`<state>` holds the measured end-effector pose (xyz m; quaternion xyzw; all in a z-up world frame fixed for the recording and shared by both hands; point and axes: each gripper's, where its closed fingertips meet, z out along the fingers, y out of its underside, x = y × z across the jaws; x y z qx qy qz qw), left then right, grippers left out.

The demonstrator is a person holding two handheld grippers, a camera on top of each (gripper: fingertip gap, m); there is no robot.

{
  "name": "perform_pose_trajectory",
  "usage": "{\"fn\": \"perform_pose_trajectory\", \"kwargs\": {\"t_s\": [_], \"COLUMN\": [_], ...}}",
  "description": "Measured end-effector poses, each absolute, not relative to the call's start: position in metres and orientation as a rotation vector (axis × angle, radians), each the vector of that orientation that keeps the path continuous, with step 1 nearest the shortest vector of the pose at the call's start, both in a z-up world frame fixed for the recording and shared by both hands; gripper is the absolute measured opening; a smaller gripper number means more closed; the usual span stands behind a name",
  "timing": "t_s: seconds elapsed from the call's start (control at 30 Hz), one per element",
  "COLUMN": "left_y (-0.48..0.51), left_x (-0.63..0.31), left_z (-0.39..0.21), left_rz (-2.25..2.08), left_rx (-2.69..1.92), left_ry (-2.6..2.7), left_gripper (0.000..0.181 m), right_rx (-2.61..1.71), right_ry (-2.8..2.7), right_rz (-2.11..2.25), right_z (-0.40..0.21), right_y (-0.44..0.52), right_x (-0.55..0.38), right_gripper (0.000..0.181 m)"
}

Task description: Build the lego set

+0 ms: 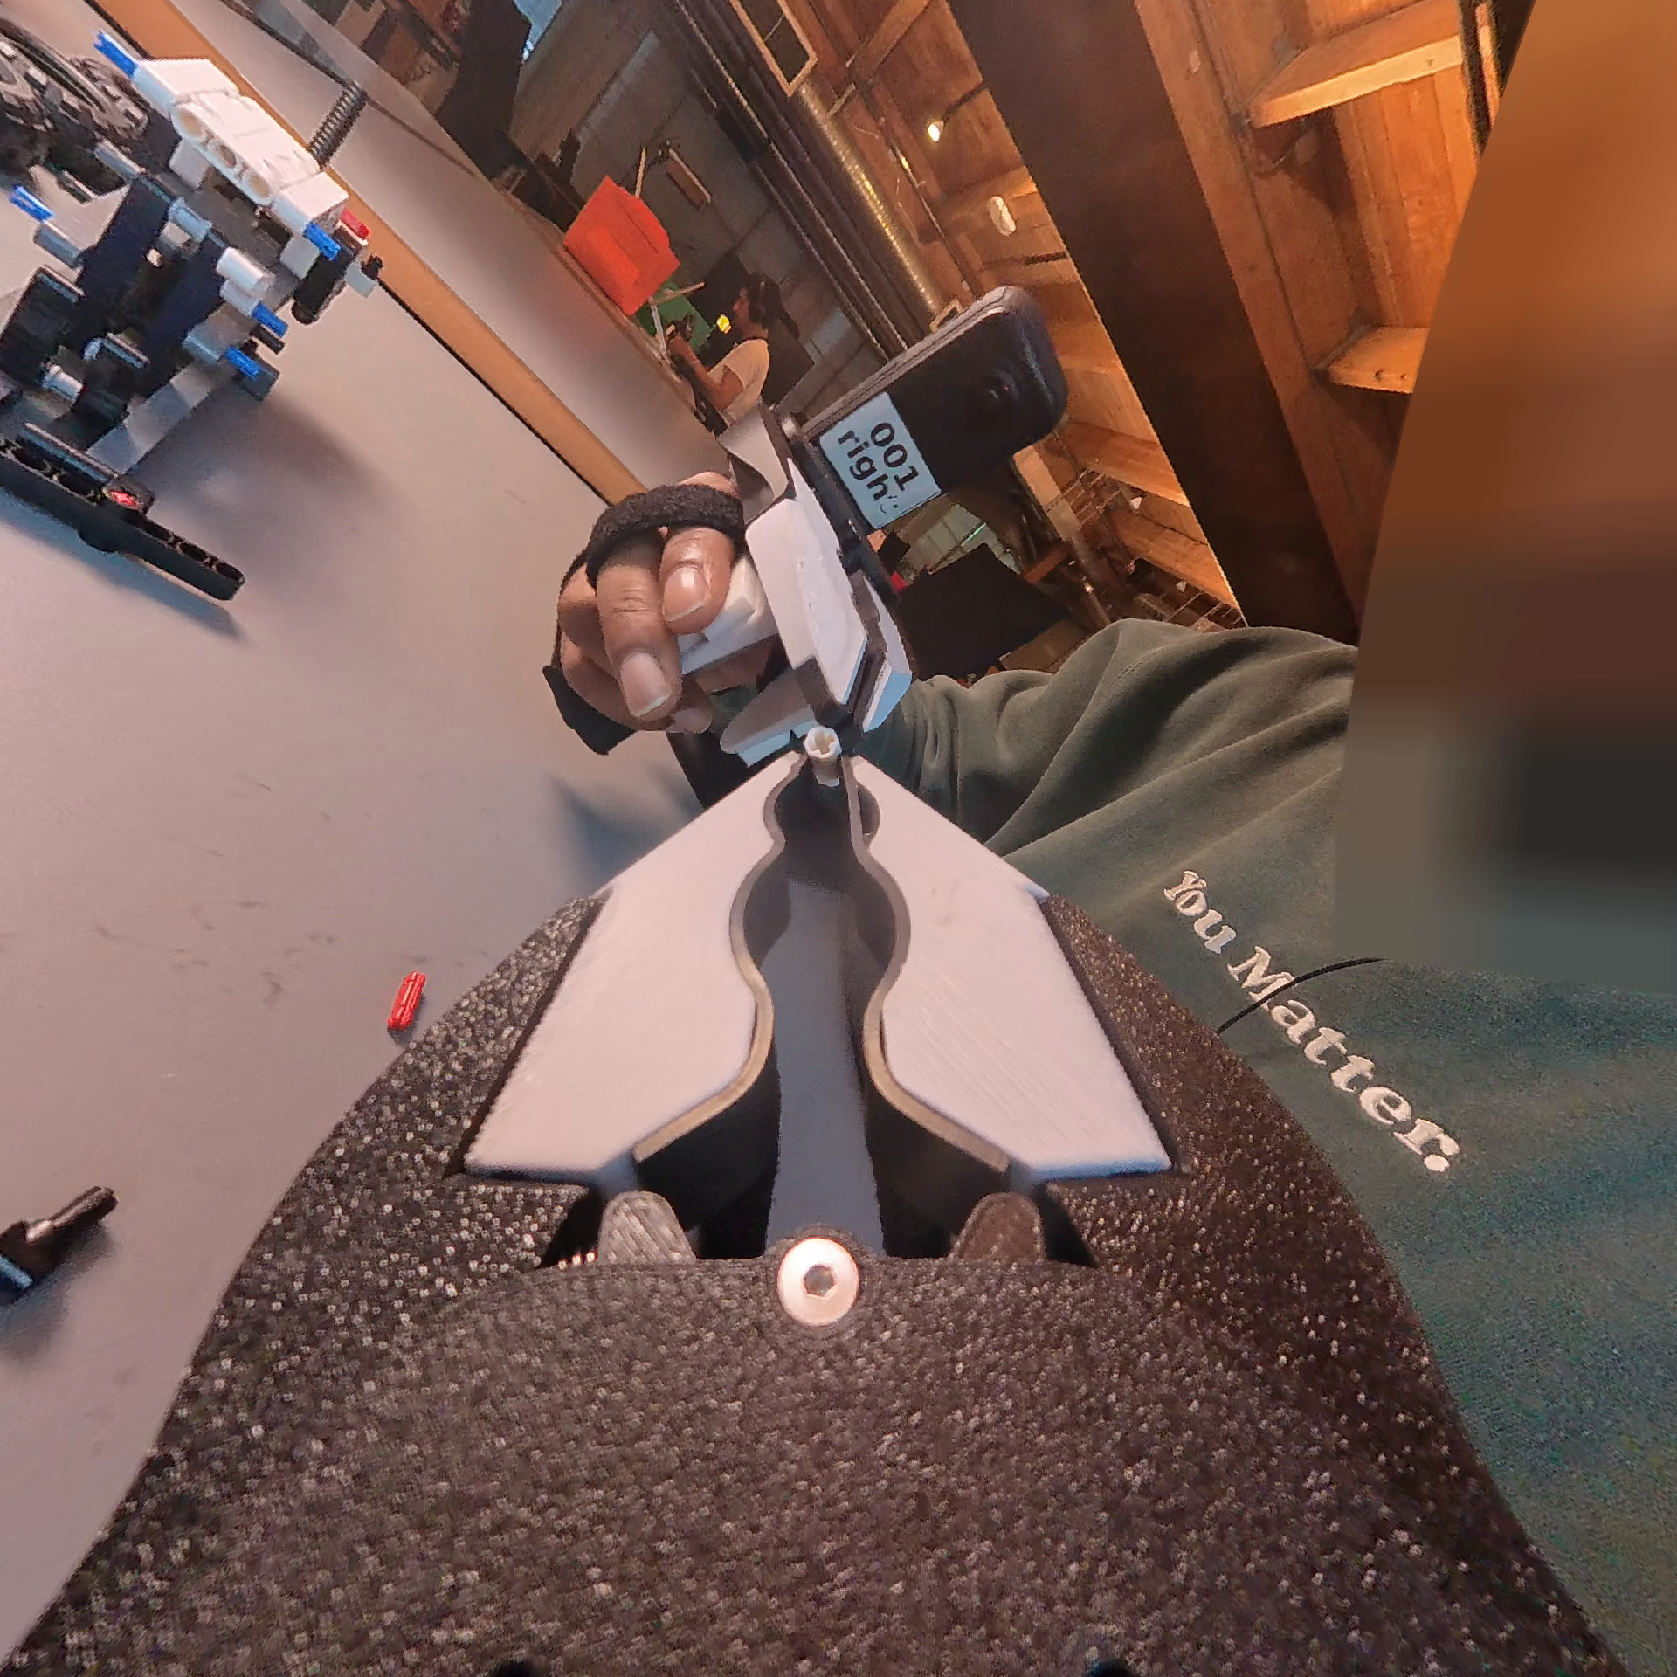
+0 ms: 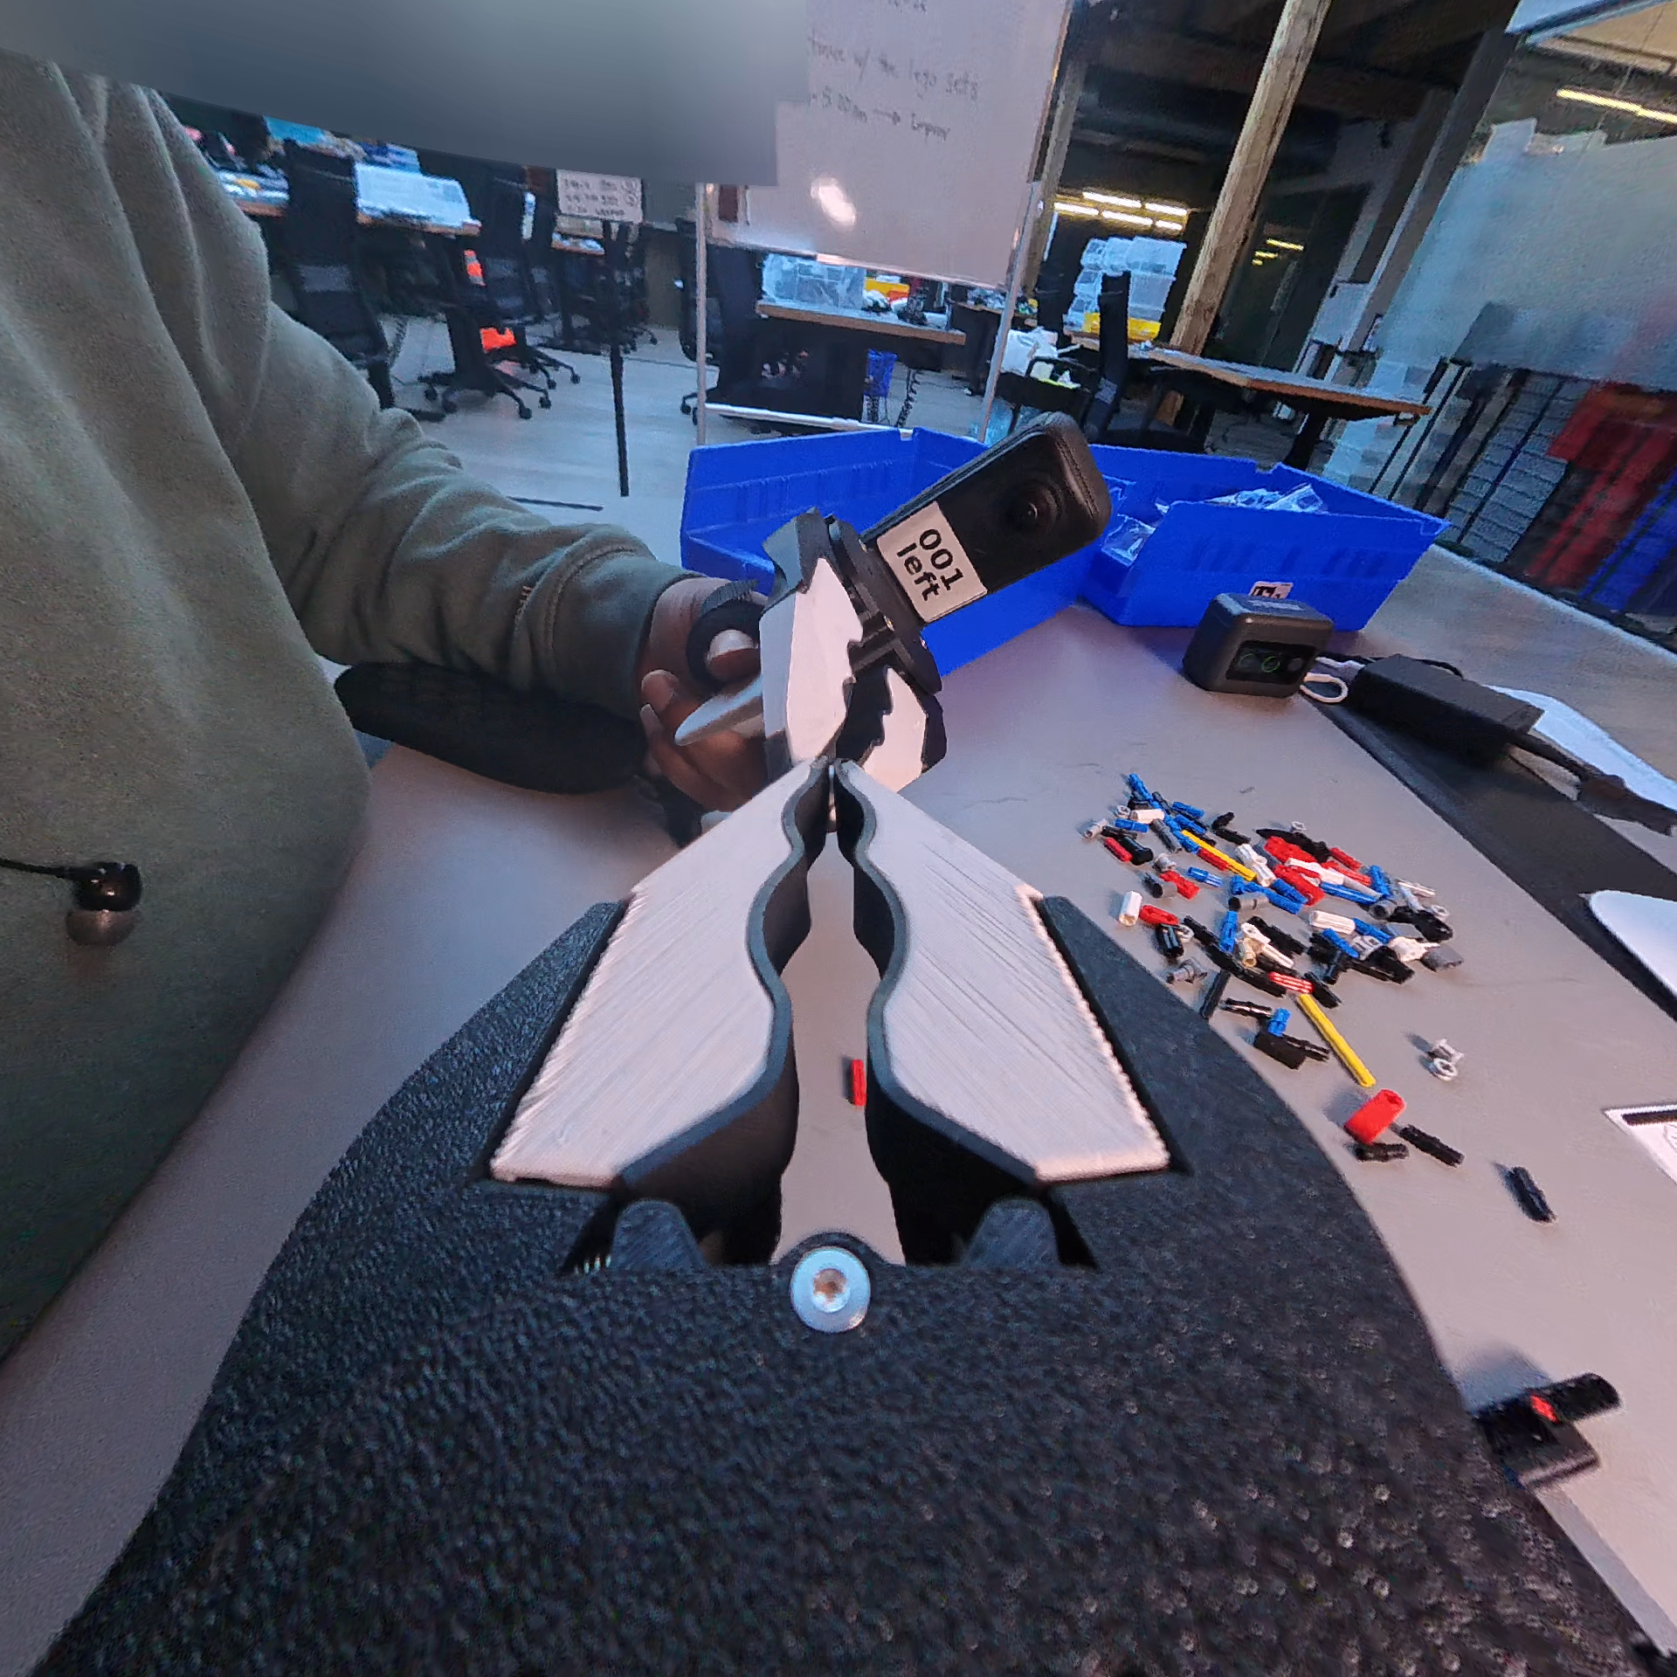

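Note:
My left gripper (image 1: 822, 769) is shut on a small white lego connector (image 1: 821, 750), held above the grey table (image 1: 272, 817). My right gripper (image 2: 830, 779) faces it tip to tip, with its jaws nearly closed; I cannot see whether anything is between them. Each gripper shows in the other's view: the right one in the left wrist view (image 1: 817, 617) and the left one in the right wrist view (image 2: 844, 671). A partly built black, white and blue lego model (image 1: 172, 272) stands at the far left of the table.
A pile of loose small pieces (image 2: 1270, 907) lies to the right, with a yellow axle (image 2: 1334, 1039) and a red piece (image 2: 1373, 1114) nearer. A red pin (image 1: 406, 1000) lies below the grippers. Blue bins (image 2: 1270, 554) and a small black box (image 2: 1257, 644) stand behind. A black beam (image 1: 118, 517) lies by the model. Left and right tips are no more than a few centimetres apart.

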<state>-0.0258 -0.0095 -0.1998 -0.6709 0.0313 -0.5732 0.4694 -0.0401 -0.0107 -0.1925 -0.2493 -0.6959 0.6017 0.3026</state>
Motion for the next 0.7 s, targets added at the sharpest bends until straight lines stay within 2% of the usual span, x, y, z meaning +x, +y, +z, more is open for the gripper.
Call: {"fn": "perform_pose_trajectory", "kwargs": {"t_s": [0.1,0.2,0.27,0.37,0.47,0.57,0.7], "left_y": [-0.009,-0.008,-0.006,-0.005,-0.005,-0.005,-0.006], "left_x": [-0.034,-0.043,-0.045,-0.049,-0.049,-0.049,-0.046], "left_z": [-0.192,-0.183,-0.180,-0.175,-0.173,-0.170,-0.168], "left_rz": [-1.392,-1.425,-1.438,-1.495,-1.536,-1.557,-1.576], "left_rx": [-1.587,-1.511,-1.482,-1.422,-1.393,-1.365,-1.356], "left_ry": [0.057,0.005,-0.024,-0.073,-0.101,-0.107,-0.110], "left_gripper": [0.007,0.006,0.006,0.006,0.006,0.006,0.006], "right_rx": [-0.670,-0.618,-0.560,-0.549,-0.538,-0.530,-0.505], "right_ry": [-1.814,-1.816,-1.774,-1.693,-1.694,-1.686,-1.689], "right_rz": [1.638,1.488,1.357,1.220,1.191,1.160,1.121], "right_z": [-0.184,-0.183,-0.181,-0.174,-0.173,-0.172,-0.173], "right_y": [-0.007,-0.007,-0.011,-0.008,-0.008,-0.006,-0.006], "right_x": [-0.039,-0.042,-0.047,-0.055,-0.055,-0.056,-0.055], "right_gripper": [0.010,0.024,0.022,0.007,0.007,0.015,0.008]}}
